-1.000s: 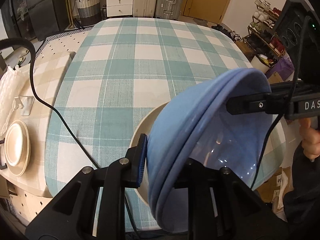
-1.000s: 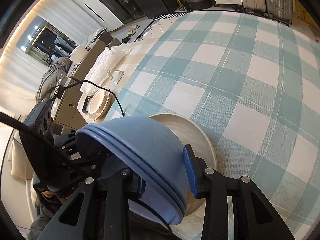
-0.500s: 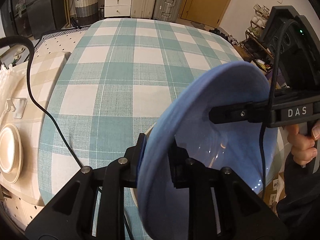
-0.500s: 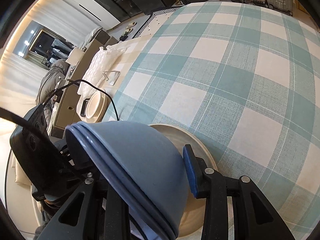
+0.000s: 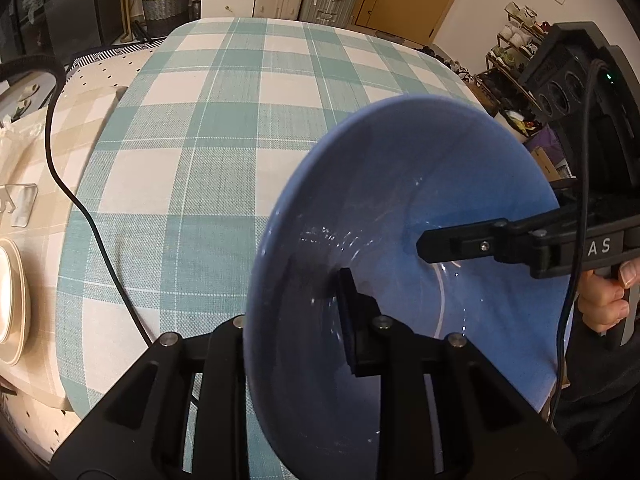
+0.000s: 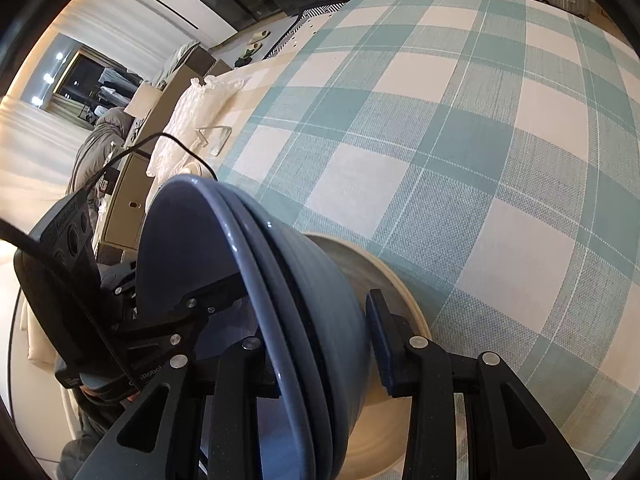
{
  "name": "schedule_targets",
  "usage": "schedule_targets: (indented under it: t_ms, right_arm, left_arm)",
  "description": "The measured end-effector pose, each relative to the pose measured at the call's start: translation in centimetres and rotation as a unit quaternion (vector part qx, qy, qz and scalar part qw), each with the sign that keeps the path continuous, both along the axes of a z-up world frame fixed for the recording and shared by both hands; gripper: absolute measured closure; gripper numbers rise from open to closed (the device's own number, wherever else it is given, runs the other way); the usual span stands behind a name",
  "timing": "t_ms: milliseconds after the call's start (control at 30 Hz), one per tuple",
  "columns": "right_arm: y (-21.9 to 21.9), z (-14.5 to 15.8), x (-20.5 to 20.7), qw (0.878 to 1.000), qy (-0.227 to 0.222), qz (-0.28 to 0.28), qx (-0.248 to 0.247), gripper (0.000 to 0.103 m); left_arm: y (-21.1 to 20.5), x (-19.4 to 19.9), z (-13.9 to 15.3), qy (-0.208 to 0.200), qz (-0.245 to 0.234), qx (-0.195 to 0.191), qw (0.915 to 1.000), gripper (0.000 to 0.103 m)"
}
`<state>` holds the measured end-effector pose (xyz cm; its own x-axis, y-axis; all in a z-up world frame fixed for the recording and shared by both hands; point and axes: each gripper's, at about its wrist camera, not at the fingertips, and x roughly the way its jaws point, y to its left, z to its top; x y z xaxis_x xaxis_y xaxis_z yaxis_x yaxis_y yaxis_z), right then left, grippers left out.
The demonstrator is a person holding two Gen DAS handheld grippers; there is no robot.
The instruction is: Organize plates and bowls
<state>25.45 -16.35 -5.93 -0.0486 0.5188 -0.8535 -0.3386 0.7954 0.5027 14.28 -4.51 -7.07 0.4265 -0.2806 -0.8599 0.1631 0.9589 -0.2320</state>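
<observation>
Both tongs were clamped on a stack of blue bowls (image 5: pixel 420 240), tipped steeply on edge: the left gripper (image 5: pixel 296 320) pinched the near rim, one finger inside, while the right gripper (image 6: pixel 320 328) pinched the opposite wall. The innermost bowl held nothing. The stack hung just above a cream plate (image 6: pixel 400 292) on the teal checked tablecloth (image 5: pixel 192 152). More cream plates (image 5: pixel 10 300) sat well apart, and a black cable (image 5: pixel 80 208) trailed across the cloth.

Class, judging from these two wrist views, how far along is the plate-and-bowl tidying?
Done: cream plates sit stacked at the table's left edge. In hand: both grippers hold the nested blue bowls by opposite rims, above a cream plate on the checked cloth. Left: setting them down and letting go.
</observation>
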Motion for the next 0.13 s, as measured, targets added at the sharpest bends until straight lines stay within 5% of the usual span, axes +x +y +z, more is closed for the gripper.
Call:
schedule_targets:
  t_ms: [133]
  right_arm:
    - [0.1,0.2,-0.95,1.0,-0.005,0.009,-0.008,0.068]
  left_arm:
    - [-0.53,-0.76,-0.15,-0.001,-0.003,0.007,1.0,0.083]
